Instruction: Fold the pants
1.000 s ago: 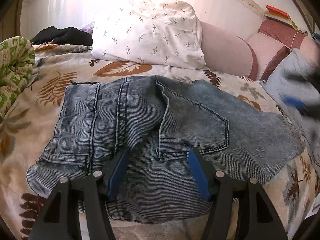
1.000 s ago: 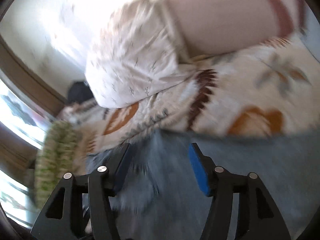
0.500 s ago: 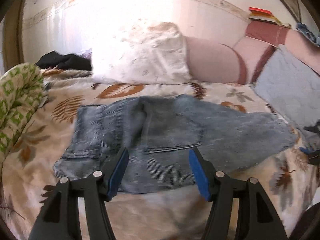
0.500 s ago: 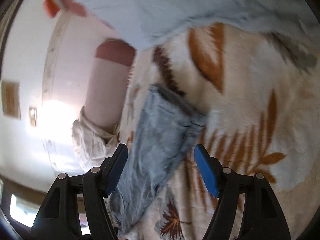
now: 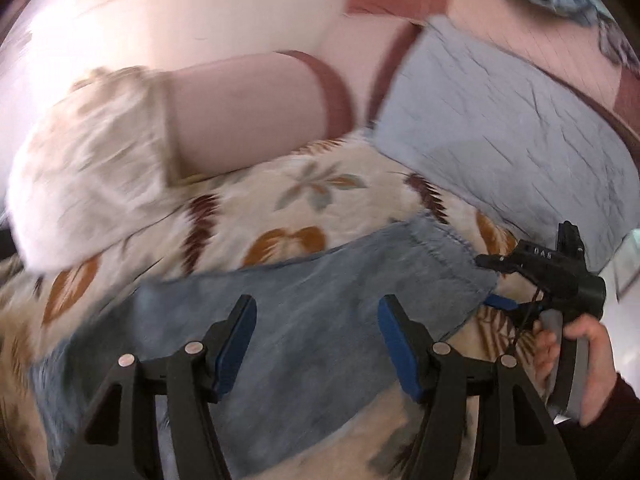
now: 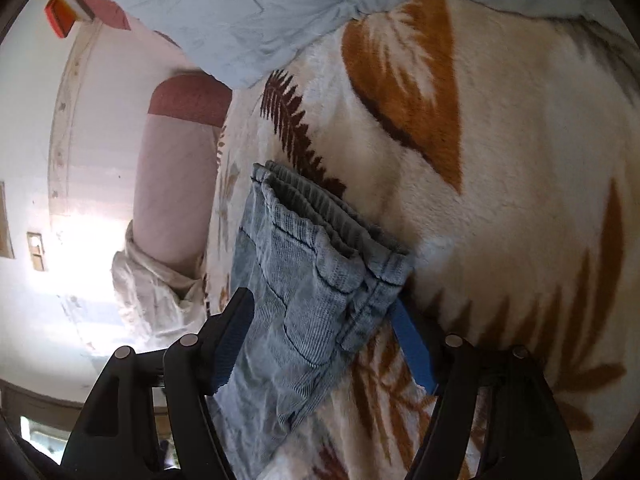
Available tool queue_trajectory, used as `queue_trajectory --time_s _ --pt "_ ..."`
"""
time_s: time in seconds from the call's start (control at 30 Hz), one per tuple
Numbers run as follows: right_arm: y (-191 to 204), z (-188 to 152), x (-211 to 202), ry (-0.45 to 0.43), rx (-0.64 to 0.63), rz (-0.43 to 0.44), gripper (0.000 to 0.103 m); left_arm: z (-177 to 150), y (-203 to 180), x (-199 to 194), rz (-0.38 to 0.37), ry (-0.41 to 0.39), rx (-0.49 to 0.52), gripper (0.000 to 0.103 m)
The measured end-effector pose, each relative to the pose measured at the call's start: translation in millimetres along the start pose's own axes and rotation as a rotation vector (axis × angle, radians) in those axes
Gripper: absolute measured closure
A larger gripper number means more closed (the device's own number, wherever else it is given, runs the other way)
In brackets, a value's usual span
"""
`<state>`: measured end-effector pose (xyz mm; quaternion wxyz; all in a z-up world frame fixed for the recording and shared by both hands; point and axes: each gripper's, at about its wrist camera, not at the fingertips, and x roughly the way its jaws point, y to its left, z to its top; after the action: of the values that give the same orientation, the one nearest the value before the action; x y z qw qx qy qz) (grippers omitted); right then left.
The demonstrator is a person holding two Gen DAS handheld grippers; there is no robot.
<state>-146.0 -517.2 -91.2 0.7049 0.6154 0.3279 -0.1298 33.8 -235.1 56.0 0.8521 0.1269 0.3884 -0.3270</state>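
Note:
The blue denim pants (image 5: 304, 320) lie flat on a leaf-print blanket on the bed. My left gripper (image 5: 316, 344) is open above the middle of the legs and holds nothing. My right gripper (image 6: 324, 344) is open, its jaws standing on either side of the stacked leg hems (image 6: 320, 240), one blue pad under the cloth edge. In the left wrist view the right gripper (image 5: 494, 280) sits at the hem end of the pants, held by a hand (image 5: 580, 356).
A pale blue quilt (image 5: 500, 132) lies beyond the hems. A pink bolster (image 5: 248, 108) and a white patterned pillow (image 5: 88, 152) rest against the wall. The leaf-print blanket (image 6: 500, 200) covers the bed around the pants.
My left gripper swung right from the waist and pockets toward the leg end. My right gripper moved in on the hems, which now sit between its jaws.

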Motion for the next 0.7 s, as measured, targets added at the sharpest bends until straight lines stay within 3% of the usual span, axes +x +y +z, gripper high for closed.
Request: queue_trajectory --time_s 0.07,0.1,0.13,0.2,0.37,0.5,0.7 --pt "-2 0 -1 -0.008 -0.004 -0.002 0.036 19 -15 22 -0.013 0.040 0.046 0.034" --pt "-4 0 -2 -0.004 0.000 -0.004 0.049 26 -21 33 -0.019 0.060 0.060 0.034" --pt "-8 -1 -1 0.009 0.020 0.006 0.069 36 -26 46 -0.031 0.081 0.067 0.034" --pt "-21 1 3 0.052 0.090 0.046 0.080 50 -35 66 -0.054 0.101 0.049 0.034" --pt "-28 2 0 0.049 0.131 0.076 0.082 82 -65 118 -0.144 0.182 0.136 0.035" --pt "-32 2 2 0.052 0.144 0.077 0.083 101 -86 158 -0.247 0.269 0.160 0.041" --pt "-32 3 2 0.072 0.147 0.093 0.083 117 -111 206 -0.280 0.341 0.203 0.041"
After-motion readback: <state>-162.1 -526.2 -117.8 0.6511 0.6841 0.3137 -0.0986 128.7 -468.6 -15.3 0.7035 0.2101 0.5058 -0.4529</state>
